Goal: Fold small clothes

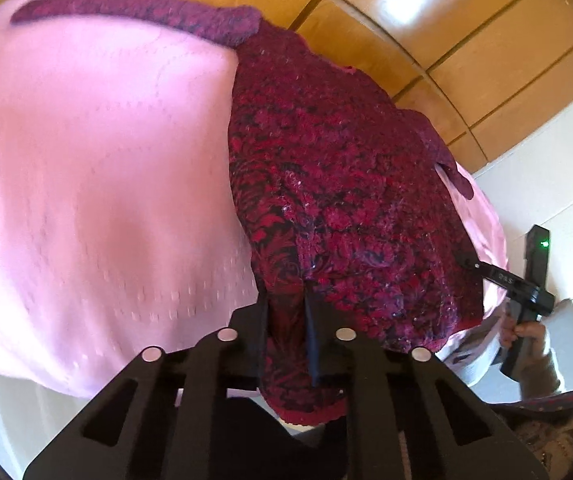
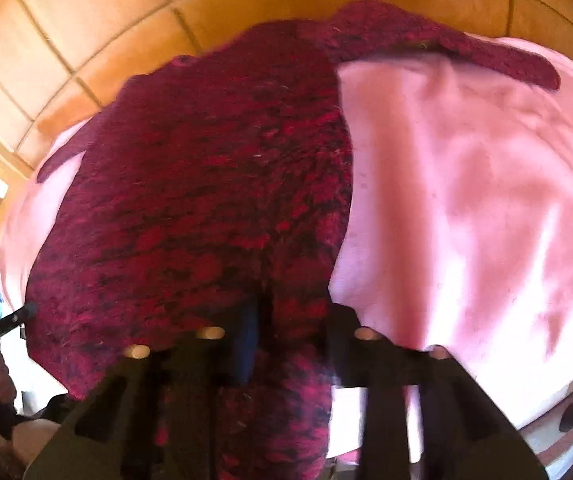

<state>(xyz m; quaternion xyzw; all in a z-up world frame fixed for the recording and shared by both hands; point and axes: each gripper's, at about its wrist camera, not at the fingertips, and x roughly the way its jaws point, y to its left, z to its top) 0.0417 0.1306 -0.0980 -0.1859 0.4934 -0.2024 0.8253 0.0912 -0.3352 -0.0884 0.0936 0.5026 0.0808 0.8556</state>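
While both hand-held grippers (image 1: 286, 312) (image 2: 286, 320) pinch the dark red knitted garment's (image 1: 346, 168) near hem, its length runs away across the pink cloth (image 1: 98, 168).

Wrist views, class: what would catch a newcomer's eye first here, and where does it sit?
The dark red knitted garment fills the middle of both views, lying on a pale pink cloth that spreads to one side. The left gripper and the right gripper each pinch its near edge. Behind them lies an orange tiled floor.
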